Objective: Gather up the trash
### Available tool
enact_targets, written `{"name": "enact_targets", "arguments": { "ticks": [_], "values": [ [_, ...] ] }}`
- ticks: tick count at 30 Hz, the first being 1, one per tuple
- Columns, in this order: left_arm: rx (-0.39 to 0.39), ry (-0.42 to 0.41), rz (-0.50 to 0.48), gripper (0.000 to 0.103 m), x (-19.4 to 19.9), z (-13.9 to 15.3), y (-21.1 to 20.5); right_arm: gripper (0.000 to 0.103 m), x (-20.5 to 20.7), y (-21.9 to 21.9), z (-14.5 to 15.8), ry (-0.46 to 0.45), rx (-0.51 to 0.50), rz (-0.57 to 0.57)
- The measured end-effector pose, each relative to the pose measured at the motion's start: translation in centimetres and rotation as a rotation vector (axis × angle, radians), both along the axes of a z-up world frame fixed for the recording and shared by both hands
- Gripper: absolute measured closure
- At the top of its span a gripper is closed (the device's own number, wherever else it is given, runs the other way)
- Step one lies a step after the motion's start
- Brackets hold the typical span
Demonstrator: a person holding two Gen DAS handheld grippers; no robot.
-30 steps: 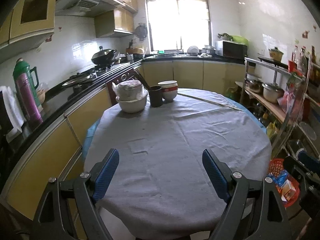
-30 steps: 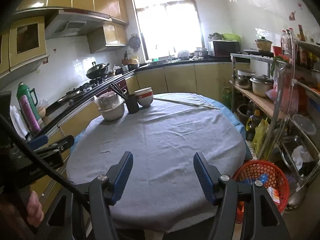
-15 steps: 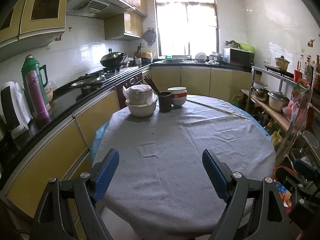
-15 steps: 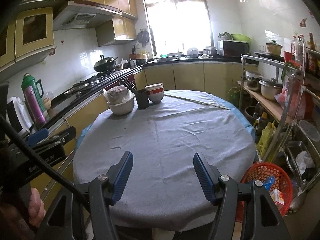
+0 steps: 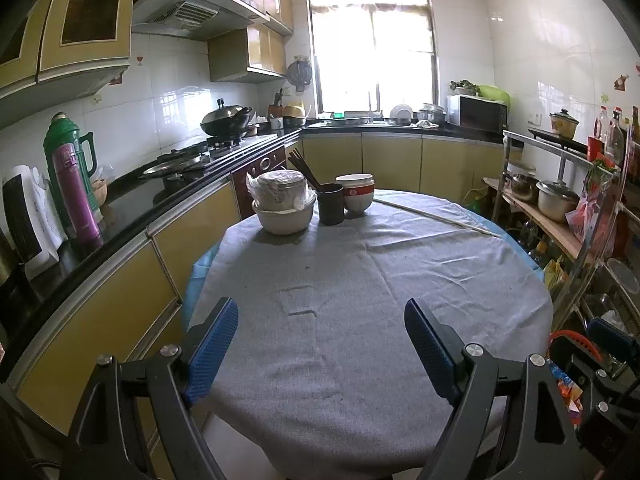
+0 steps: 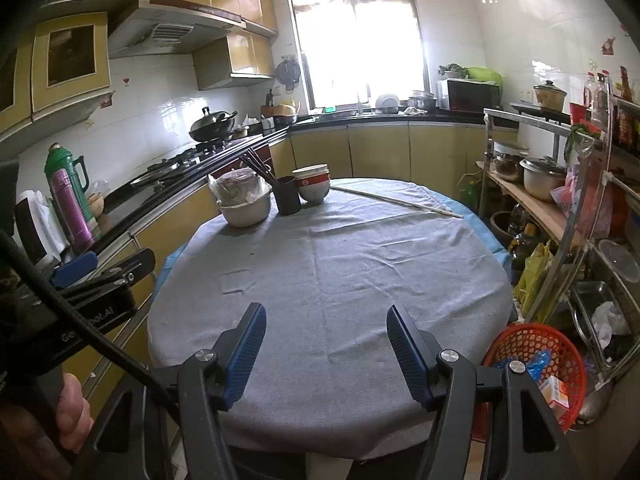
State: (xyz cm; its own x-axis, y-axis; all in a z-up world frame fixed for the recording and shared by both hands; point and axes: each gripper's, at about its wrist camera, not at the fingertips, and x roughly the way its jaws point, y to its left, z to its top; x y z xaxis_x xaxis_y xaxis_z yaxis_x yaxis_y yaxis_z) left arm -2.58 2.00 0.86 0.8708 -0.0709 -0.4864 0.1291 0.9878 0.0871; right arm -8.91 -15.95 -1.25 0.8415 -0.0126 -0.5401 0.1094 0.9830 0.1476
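My left gripper (image 5: 320,344) is open and empty above the near edge of a round table covered in grey cloth (image 5: 360,280). My right gripper (image 6: 326,344) is open and empty over the same table's near edge (image 6: 340,280). A red mesh trash basket (image 6: 536,364) with wrappers inside stands on the floor right of the table; only a sliver of the basket (image 5: 568,340) shows in the left wrist view. No loose trash shows on the cloth. The left gripper also shows at the left of the right wrist view (image 6: 80,276).
At the table's far side stand a bagged bowl stack (image 5: 282,204), a dark chopstick cup (image 5: 331,208), a red-and-white bowl stack (image 5: 356,196) and a long pale stick (image 5: 436,216). A metal shelf rack (image 6: 560,208) lines the right; a counter with flasks (image 5: 76,192) lines the left.
Both grippers have risen and tilted up a little, so the table looks farther and more of the kitchen shows. Both stay open and empty.
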Motion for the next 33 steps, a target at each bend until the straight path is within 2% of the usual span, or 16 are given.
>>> {"name": "enact_targets", "arguments": {
  "ticks": [33],
  "values": [
    [0.005,0.000,0.001,0.017,-0.13,-0.33,0.15,0.036,-0.13,0.32,0.09,-0.006,-0.009,0.004]
  ]
}}
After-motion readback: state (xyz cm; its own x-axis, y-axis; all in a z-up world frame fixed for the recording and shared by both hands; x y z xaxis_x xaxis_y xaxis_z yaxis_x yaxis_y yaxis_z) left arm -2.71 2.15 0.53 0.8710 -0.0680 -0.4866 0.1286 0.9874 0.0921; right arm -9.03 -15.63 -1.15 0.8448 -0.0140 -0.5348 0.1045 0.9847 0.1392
